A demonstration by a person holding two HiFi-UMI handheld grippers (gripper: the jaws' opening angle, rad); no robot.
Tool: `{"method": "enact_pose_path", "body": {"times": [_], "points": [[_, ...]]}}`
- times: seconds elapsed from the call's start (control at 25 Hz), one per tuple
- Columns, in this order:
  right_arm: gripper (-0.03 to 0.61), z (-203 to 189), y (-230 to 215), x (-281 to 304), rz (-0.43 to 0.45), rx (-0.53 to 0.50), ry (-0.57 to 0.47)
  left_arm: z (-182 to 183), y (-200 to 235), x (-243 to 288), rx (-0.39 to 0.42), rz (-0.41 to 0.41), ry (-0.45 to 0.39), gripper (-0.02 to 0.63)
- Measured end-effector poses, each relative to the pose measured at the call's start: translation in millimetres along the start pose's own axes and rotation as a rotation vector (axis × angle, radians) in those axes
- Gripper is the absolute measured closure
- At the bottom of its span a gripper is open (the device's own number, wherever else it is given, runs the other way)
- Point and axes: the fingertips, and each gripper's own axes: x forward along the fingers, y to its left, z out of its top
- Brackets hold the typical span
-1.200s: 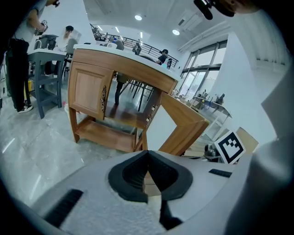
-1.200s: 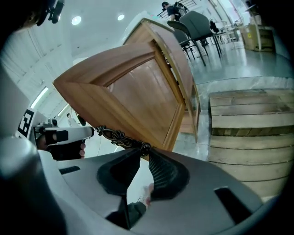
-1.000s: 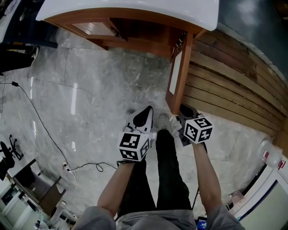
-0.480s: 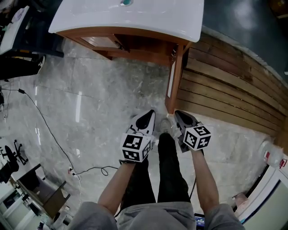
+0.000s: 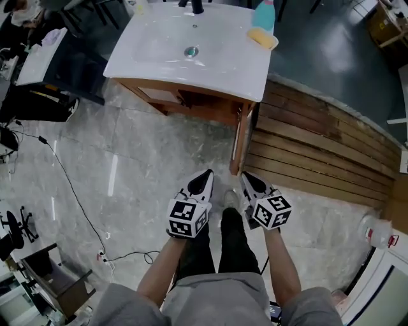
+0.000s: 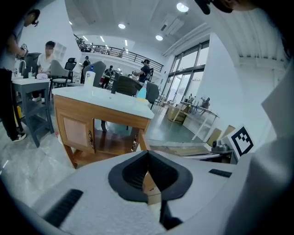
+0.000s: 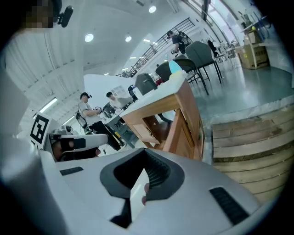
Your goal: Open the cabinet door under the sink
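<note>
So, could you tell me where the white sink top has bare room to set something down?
The white sink top is bare along its left side and its front edge, between the round metal drain and the rim. The back right corner is crowded: a yellow sponge and a light blue bottle sit there.

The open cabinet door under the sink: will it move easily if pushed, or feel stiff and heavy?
The cabinet door probably swings easily, since it stands wide open. It looks like rigid wood, unlikely to flex. Edge-on it seems thin, so probably light.
</note>
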Motion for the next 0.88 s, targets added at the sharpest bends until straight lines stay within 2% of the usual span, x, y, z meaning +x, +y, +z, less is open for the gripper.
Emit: {"method": "enact_pose_path", "body": {"times": [0.28,0.52,0.88], "points": [[0.569,59,40,-30,0.023,-0.043,-0.074,62,-20,-38,0.046,0.000,-0.074,0.606],[0.569,101,62,-49,0.037,-0.086,-0.132,98,-33,-59,0.074,-0.006,-0.119,0.606],[0.569,174,120,-80,0.071,-0.189,-0.251,169,-68,-90,0.158,-0.056,-0.231,0.606]]}}
